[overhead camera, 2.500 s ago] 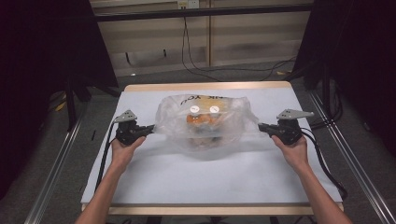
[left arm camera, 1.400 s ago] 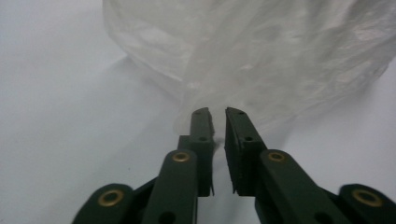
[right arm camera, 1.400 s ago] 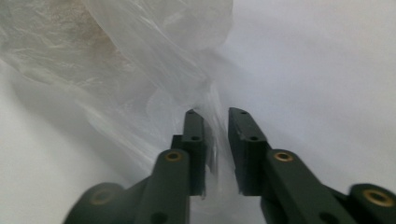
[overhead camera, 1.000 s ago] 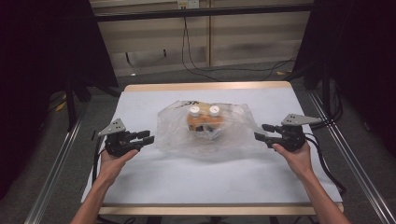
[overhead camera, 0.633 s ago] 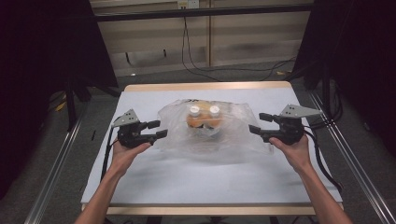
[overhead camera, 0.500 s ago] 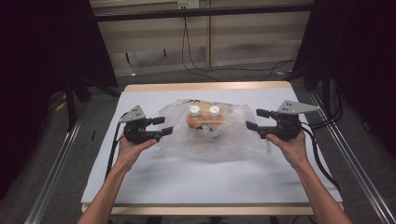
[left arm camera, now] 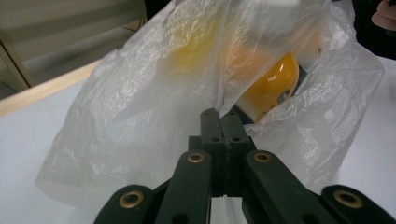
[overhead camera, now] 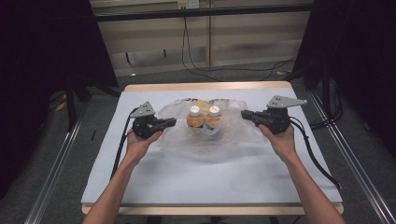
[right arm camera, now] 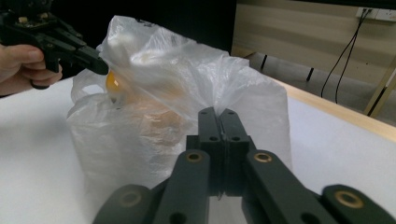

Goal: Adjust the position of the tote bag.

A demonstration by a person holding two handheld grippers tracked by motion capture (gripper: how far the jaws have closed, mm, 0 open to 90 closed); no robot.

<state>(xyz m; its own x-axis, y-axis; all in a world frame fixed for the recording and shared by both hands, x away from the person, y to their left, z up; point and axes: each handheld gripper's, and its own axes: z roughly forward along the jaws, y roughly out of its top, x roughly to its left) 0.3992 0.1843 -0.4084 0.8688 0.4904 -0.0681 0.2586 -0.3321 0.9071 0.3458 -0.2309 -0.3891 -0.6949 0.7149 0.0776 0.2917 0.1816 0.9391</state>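
A clear plastic bag (overhead camera: 205, 137) lies mid-table, holding two orange bottles (overhead camera: 203, 116) with white caps. My left gripper (overhead camera: 172, 122) is at the bag's left side and my right gripper (overhead camera: 244, 114) at its right side. Both have just been closing. In the left gripper view the jaws (left arm camera: 223, 116) are shut on a fold of bag film (left arm camera: 140, 102), with an orange bottle (left arm camera: 273, 86) behind it. In the right gripper view the jaws (right arm camera: 218, 114) pinch the bag (right arm camera: 154, 93) too, and the left gripper (right arm camera: 95, 65) touches its far side.
The table has a white cover (overhead camera: 210, 182) and a wooden edge (overhead camera: 205, 87). Metal rails (overhead camera: 56, 172) run along both sides. Cables (overhead camera: 196, 60) lie on the floor behind it, and each gripper trails a black cable (overhead camera: 317, 158).
Both grippers moved inward from beside the bag to its two sides, and their jaws shut on the film. The bag has bunched narrower around the bottles.
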